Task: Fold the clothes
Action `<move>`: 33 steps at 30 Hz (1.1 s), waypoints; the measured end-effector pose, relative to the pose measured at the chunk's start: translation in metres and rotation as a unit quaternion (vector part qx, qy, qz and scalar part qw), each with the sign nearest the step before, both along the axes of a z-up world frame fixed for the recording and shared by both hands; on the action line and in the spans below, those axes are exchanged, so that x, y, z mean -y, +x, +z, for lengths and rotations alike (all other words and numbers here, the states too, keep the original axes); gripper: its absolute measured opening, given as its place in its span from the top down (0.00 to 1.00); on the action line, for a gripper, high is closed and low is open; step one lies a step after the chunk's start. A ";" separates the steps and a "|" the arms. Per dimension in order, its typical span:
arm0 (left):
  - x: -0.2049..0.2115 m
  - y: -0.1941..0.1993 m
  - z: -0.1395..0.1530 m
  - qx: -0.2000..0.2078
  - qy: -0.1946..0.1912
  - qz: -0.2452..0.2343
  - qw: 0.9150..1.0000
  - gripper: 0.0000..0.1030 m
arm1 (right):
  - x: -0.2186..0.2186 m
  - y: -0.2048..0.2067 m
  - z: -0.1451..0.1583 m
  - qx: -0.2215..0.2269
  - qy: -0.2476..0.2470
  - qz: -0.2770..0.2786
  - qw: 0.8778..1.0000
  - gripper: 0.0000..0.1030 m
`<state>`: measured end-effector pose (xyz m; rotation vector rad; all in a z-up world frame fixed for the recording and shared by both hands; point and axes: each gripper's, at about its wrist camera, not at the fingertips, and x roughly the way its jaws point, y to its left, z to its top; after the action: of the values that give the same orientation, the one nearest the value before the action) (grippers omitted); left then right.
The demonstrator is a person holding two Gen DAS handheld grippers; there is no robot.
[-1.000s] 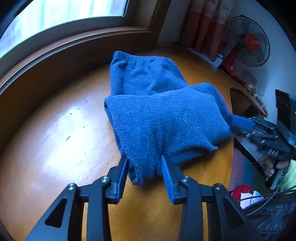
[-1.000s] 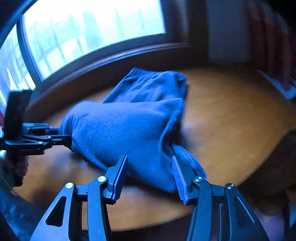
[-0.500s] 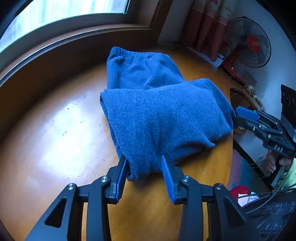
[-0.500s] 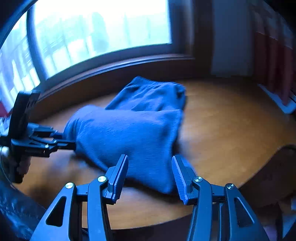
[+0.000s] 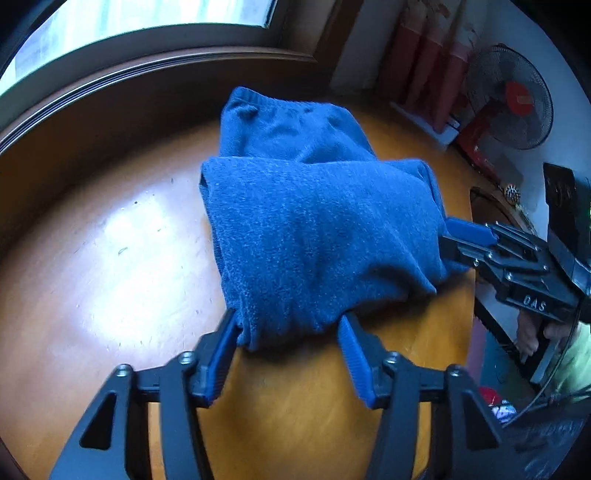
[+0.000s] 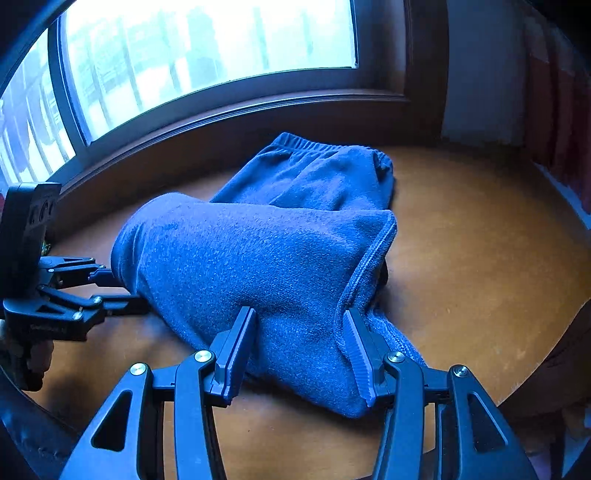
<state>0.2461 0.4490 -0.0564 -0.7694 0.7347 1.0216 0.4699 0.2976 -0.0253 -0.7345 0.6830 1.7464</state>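
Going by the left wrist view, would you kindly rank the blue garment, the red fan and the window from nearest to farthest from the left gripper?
From the left gripper:
1. Blue garment, its near edge between the fingers, centre of the wooden table.
2. Red fan and window: both well beyond the table, fan on the far right, window along the top left; too close to rank.

Left gripper point(image 5: 288, 332) straddles blue garment point(image 5: 314, 236) on wooden table point(image 5: 110, 266).

I see wooden counter point(image 5: 110, 258), glossy, light glare | window point(image 6: 207, 48) with dark frame behind it | standing fan point(image 5: 511, 101), red hub, far right | red curtain point(image 5: 428, 62) beside fan
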 end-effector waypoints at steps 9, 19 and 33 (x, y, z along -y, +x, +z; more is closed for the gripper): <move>0.015 -0.010 0.015 -0.052 0.008 -0.014 0.998 0.92 | 0.005 0.019 0.009 0.000 0.006 -0.046 0.999 0.99; 0.029 -0.007 0.004 -0.083 0.033 -0.046 0.995 0.59 | 0.052 0.020 0.023 0.071 0.034 -0.016 0.997 0.30; 0.007 0.014 -0.014 -0.096 0.057 -0.062 0.992 0.64 | 0.024 0.022 -0.025 0.055 0.026 -0.050 0.997 0.30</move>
<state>0.2596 0.4416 -0.0704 -0.5253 0.8714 1.0238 0.4915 0.2732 -0.0506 -0.7420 0.5881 1.6138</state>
